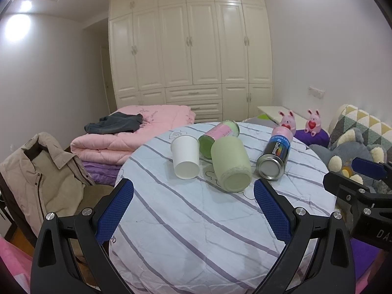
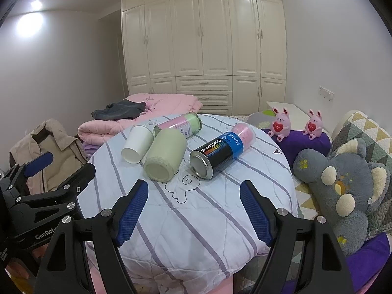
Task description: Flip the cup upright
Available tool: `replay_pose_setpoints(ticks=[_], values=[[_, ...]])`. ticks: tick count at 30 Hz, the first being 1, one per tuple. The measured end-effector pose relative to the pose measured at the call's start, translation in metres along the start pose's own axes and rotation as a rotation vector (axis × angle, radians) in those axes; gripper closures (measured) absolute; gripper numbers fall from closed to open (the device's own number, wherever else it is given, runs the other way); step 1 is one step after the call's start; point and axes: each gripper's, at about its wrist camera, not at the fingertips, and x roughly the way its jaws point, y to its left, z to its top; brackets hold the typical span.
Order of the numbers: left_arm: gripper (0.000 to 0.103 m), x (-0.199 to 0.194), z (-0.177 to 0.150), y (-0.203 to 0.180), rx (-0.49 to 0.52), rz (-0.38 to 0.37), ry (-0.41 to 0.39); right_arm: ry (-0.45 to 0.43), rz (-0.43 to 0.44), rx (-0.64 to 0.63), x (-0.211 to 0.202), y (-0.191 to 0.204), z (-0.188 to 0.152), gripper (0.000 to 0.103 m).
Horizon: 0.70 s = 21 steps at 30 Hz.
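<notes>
Several containers lie on their sides on a striped quilt mound (image 1: 196, 220) (image 2: 196, 215). A white paper cup (image 1: 185, 156) (image 2: 137, 144) lies at the left, its open mouth towards me. Beside it lie a pale green frosted cup (image 1: 231, 165) (image 2: 165, 158), a green-and-pink jar (image 1: 218, 134) (image 2: 178, 123) behind, and a black-and-blue CoolTowel can (image 1: 274, 158) (image 2: 219, 152) at the right. My left gripper (image 1: 193, 191) is open and empty, just short of the green cup. My right gripper (image 2: 193, 192) is open and empty, near the can's base.
A beige jacket on a chair (image 1: 46, 174) stands at the left. Folded pink quilts (image 1: 132, 132) with dark clothing (image 1: 115, 122) lie behind. A grey plush toy (image 2: 343, 186) and two pink bunny toys (image 2: 280, 123) are at the right. White wardrobes (image 1: 191, 46) fill the back wall.
</notes>
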Motion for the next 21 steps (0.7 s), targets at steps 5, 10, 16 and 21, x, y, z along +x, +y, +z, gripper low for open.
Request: replay_pose_setpoints(ticks=[5,10,16,21], values=[[0.003,-0.002,0.0,0.0,0.009,0.002,-0.002,0.007,0.006,0.009,-0.002,-0.001,-0.001,0.024],[0.003,-0.001,0.0,-0.001,0.017,0.006,0.002,0.01,0.006,0.011,-0.004,-0.006,-0.001,0.024],[0.003,-0.001,0.0,-0.003,0.018,0.003,-0.002,0.001,-0.002,0.02,-0.007,-0.009,-0.001,0.024],[0.003,0.0,0.0,-0.004,0.022,0.004,0.004,0.011,0.002,0.026,-0.005,-0.01,-0.001,0.024]])
